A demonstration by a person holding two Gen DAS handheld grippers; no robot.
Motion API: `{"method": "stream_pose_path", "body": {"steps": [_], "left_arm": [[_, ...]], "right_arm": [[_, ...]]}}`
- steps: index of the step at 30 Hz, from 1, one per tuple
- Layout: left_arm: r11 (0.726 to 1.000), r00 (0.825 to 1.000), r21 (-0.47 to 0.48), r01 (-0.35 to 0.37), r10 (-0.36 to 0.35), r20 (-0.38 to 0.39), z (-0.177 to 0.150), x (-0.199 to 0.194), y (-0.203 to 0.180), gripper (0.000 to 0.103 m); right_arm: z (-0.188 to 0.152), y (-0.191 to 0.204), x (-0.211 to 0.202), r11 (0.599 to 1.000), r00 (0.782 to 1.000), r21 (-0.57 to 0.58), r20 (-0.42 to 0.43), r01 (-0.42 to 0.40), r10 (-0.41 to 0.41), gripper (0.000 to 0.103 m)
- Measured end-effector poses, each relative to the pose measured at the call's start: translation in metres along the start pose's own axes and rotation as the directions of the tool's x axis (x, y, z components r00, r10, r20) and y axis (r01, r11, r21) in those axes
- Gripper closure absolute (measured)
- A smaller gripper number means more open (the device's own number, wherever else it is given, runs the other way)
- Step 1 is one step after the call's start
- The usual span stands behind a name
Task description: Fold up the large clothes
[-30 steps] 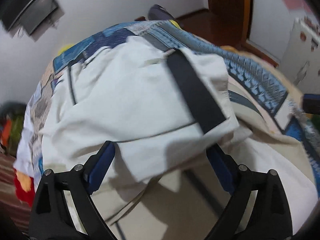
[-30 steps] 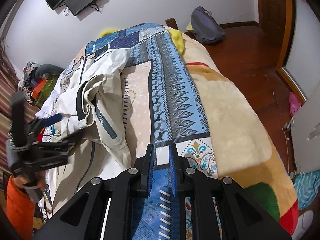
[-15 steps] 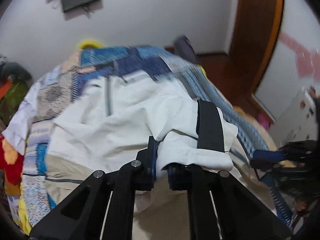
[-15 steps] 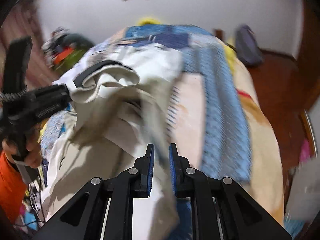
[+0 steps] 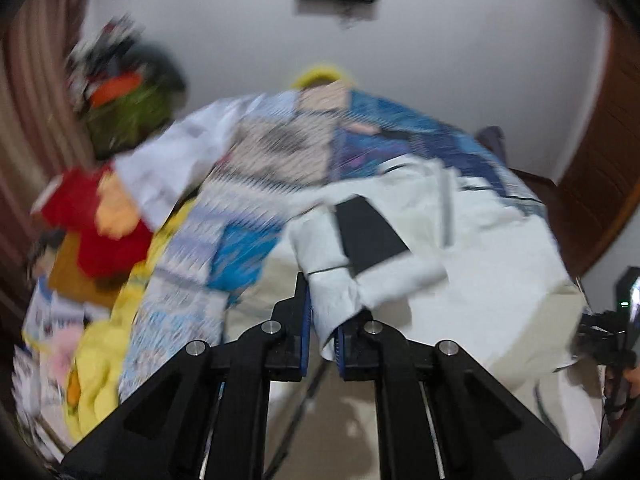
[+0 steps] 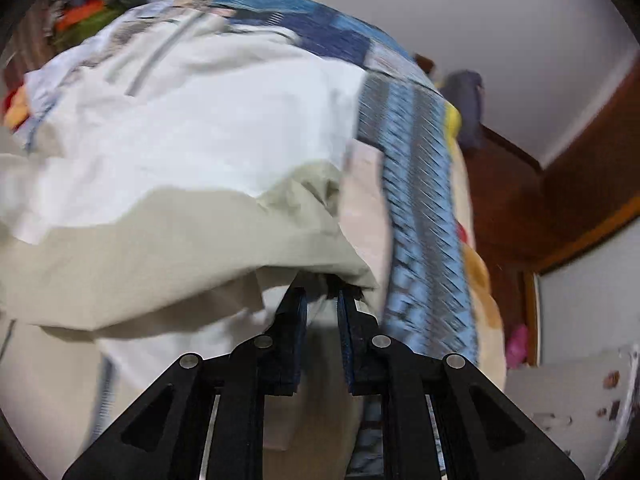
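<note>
Each claw, left (image 5: pixel 321 320) and right (image 6: pixel 322 304), apparently pinches the white garment (image 5: pixel 480 248).

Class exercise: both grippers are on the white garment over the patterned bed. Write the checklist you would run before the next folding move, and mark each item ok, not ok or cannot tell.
1. Left gripper clamped on cloth: ok, its jaws have just closed on a fold of the white garment.
2. Right gripper clamped on cloth: ok, garment edge is pinched between its pads.
3. Black strap patch free of the jaws: ok.
4. Garment lying flat: not ok, it is bunched and lifted.
5. Patterned bedspread not caught in either grip: cannot tell.
6. Picture sharp enough to judge seams: not ok, blurred.
</note>
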State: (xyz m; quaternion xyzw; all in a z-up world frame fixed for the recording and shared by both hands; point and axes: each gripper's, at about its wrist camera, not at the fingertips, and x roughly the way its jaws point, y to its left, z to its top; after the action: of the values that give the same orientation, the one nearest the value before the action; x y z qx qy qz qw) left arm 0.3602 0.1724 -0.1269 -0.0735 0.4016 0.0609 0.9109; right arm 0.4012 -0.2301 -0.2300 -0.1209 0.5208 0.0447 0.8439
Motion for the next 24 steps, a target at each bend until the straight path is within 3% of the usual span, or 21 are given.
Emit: {"method": "stream_pose_path", "body": {"steps": [4,8,11,13,14,15,18,22,24], "left_arm": [[0.996,0.991,-0.086,0.028,-0.04,-0.131,-0.041,0.031,0.043,0.089],[0.993,0.959,-0.104,0.062,-0.089,-0.271,-0.097,0.057,0.056,0.087],[0.99,0.926,-0.112,0.084,-0.12,-0.359,-0.131,0.066,0.06,0.071],[0.988,0.913,-0.12,0.096,-0.135,-0.385,-0.145,0.066,0.062,0.049],[0.986,0.909,-0.131,0.1,-0.144,-0.392,-0.151,0.064,0.065,0.044],[0.984,0.909,-0.146,0.105,-0.154,-0.386,-0.153,0.061,0.068,0.039],[0.974,0.918,-0.195,0.116,-0.18,-0.354,-0.151,0.049,0.081,0.037],[0.964,0.947,-0.253,0.086,-0.157,-0.279,-0.129,0.031,0.104,0.034],[0.965,0.964,-0.258,0.049,-0.113,-0.242,-0.119,0.027,0.113,0.028]], "right_arm": [[-0.001,-0.017,-0.005,0.996,0.998,0.067,-0.018,-0.051,0.052,0.092],[-0.005,-0.024,-0.021,0.99,0.992,0.089,-0.042,-0.113,0.117,0.091],[-0.014,-0.032,-0.042,0.98,0.985,0.108,-0.034,-0.167,0.171,0.091],[-0.016,-0.033,-0.057,0.976,0.982,0.117,-0.017,-0.184,0.187,0.091],[-0.016,-0.034,-0.064,0.976,0.982,0.115,-0.004,-0.185,0.187,0.091],[-0.014,-0.035,-0.072,0.977,0.983,0.112,0.016,-0.184,0.183,0.091],[-0.004,-0.034,-0.096,0.976,0.981,0.112,0.083,-0.186,0.178,0.091],[0.023,-0.018,-0.112,0.977,0.971,0.084,0.156,-0.196,0.181,0.091],[0.039,-0.005,-0.109,0.981,0.97,0.056,0.171,-0.186,0.174,0.091]]}}
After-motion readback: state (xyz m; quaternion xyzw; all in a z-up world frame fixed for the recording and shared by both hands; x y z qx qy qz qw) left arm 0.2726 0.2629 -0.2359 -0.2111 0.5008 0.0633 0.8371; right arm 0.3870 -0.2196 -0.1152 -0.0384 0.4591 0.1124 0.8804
